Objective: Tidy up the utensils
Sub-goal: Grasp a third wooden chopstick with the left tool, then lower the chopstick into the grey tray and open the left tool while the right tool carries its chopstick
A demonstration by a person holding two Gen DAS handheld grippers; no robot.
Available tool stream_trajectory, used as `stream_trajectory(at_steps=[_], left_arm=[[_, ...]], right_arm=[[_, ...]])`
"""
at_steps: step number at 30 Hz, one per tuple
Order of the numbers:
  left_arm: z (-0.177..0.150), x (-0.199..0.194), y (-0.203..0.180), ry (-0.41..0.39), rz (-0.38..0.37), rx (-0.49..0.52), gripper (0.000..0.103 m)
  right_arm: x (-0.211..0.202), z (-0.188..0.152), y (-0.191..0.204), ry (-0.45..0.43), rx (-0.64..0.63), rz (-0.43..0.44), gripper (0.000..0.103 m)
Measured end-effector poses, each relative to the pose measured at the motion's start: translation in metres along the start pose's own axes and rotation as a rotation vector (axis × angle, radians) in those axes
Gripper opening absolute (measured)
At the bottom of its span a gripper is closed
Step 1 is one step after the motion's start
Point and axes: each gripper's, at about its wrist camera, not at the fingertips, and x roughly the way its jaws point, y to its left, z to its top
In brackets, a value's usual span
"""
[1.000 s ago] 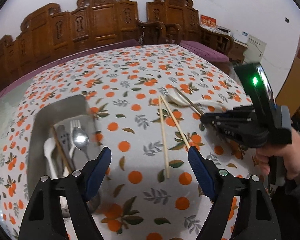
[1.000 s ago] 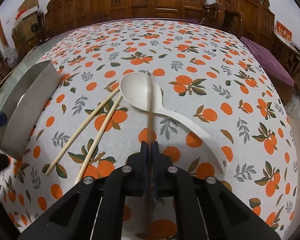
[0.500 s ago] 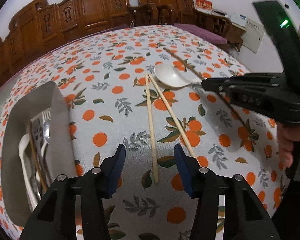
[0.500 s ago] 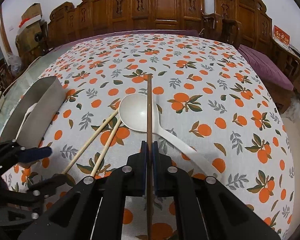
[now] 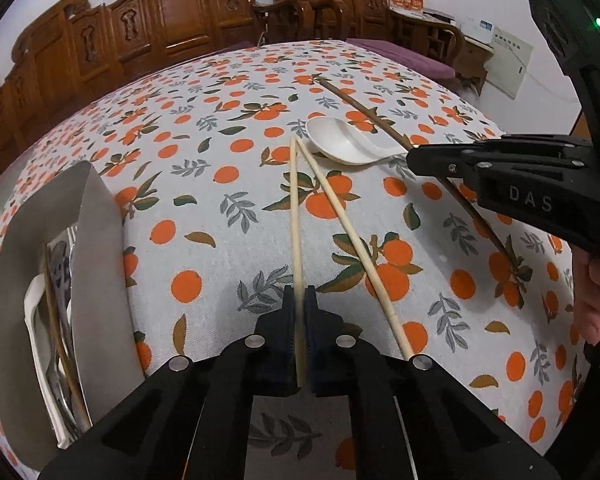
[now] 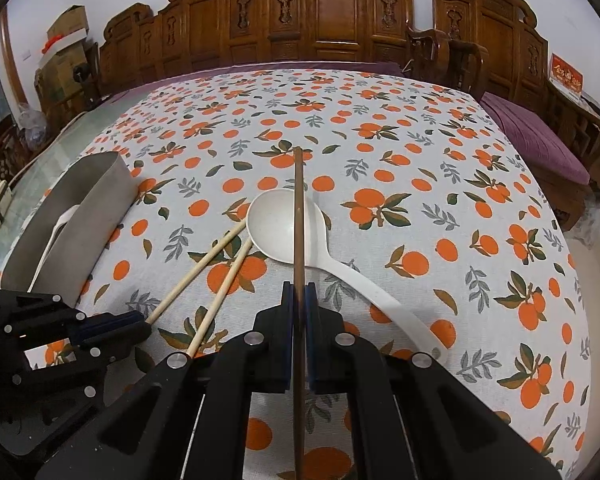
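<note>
My left gripper (image 5: 299, 300) is shut on a light bamboo chopstick (image 5: 295, 216) that lies on the tablecloth. A second light chopstick (image 5: 350, 240) lies just right of it. My right gripper (image 6: 299, 292) is shut on a dark brown chopstick (image 6: 298, 216) and holds it above a white plastic spoon (image 6: 284, 224); the same gripper shows in the left wrist view (image 5: 416, 156). A grey metal utensil tray (image 5: 96, 272) at the left holds a white spoon, metal cutlery and a brown chopstick. The tray also shows in the right wrist view (image 6: 88, 208).
The table carries an orange-print cloth (image 6: 420, 184). Carved wooden chairs (image 6: 332, 12) line the far side. A purple cushion (image 6: 532, 140) sits at the right edge.
My left gripper has closed on the light chopstick; it was open around it half a second ago. My right gripper still holds the dark chopstick, now a little higher over the spoon.
</note>
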Motion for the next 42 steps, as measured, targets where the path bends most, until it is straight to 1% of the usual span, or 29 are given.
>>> stream_trajectory(at_steps=[5, 14, 25, 31, 38, 42], left_arm=[[-0.002, -0.006, 0.003, -0.005, -0.014, -0.006, 0.004], [0.001, -0.033, 0.01, -0.055, -0.028, -0.022, 0.004], [-0.002, -0.071, 0.025, -0.103, -0.033, -0.048, 0.004], [-0.007, -0.088, 0.039, -0.111, -0.02, -0.061, 0.004], [-0.016, -0.106, 0.073, -0.119, 0.009, -0.143, 0.004], [-0.021, -0.113, 0.09, -0.12, 0.025, -0.182, 0.004]], right_arm=[[0.0, 0.0, 0.002, -0.001, -0.008, 0.003, 0.006], [0.0, -0.001, 0.003, -0.002, -0.011, 0.008, 0.006], [-0.014, 0.001, 0.019, -0.031, -0.03, 0.066, 0.006], [-0.026, 0.002, 0.036, -0.055, -0.057, 0.097, 0.006], [-0.045, 0.004, 0.069, -0.093, -0.113, 0.156, 0.006], [-0.051, 0.004, 0.087, -0.1, -0.148, 0.183, 0.006]])
